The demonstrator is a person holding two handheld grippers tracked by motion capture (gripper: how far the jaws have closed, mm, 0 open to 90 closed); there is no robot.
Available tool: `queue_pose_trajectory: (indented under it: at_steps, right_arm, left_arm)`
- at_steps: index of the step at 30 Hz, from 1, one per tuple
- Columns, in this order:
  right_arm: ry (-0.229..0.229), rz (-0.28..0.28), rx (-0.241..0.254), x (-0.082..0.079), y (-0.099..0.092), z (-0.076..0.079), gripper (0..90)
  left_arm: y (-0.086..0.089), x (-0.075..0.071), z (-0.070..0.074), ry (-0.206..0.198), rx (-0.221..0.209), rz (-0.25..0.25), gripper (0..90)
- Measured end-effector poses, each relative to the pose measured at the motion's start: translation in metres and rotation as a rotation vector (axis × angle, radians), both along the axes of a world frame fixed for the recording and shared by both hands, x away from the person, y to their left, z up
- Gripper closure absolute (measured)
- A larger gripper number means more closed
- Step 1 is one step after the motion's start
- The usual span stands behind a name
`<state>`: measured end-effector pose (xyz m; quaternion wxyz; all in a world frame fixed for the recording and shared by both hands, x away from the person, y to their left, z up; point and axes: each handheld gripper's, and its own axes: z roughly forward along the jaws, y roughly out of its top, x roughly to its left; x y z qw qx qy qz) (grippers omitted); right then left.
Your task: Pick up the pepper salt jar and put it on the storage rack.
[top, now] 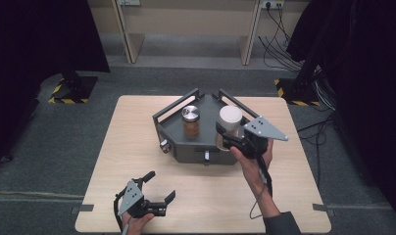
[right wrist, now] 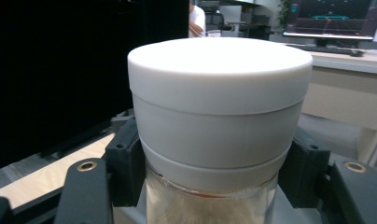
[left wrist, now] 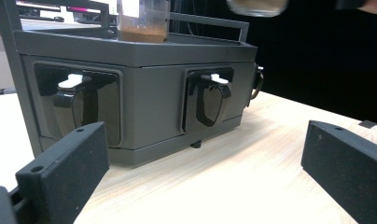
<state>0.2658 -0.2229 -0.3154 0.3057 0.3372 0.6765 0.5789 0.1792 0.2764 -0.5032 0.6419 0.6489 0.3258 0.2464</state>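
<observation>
A glass jar with a wide white lid (top: pixel 230 117) hangs just above the right part of a dark grey railed rack (top: pixel 186 149). My right gripper (top: pixel 224 137) is shut on the jar just below the lid. In the right gripper view the white-lidded jar (right wrist: pixel 219 116) sits between the two black pads (right wrist: pixel 126 163), with pale powder inside the glass. A second jar with a silver lid and brown contents (top: pixel 190 122) stands upright in the rack. My left gripper (top: pixel 160 185) rests near the table's front left, open, holding nothing and facing the rack's front wall (left wrist: pixel 149 98).
The rack stands on a light wooden table (top: pixel 137 147). Its front faces carry dark latches with white tabs (left wrist: pixel 210 100). On the floor beyond the table are stand bases with yellow-black tape (top: pixel 71 90) and loose cables (top: pixel 313 98) at the right.
</observation>
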Motion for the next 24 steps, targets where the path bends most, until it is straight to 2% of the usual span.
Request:
queue_pose_trajectory:
  at_steps: [12,24]
  right_arm:
    - [0.009,-0.094,-0.014,0.031,0.023,-0.014,36.0]
    - [0.029,-0.154,-0.028,0.046,0.033,-0.027,35.9]
  left_arm:
    - [0.001,0.0,0.0,-0.001,-0.007,-0.003,0.2]
    - [0.0,0.0,0.0,-0.001,-0.008,-0.004,0.2]
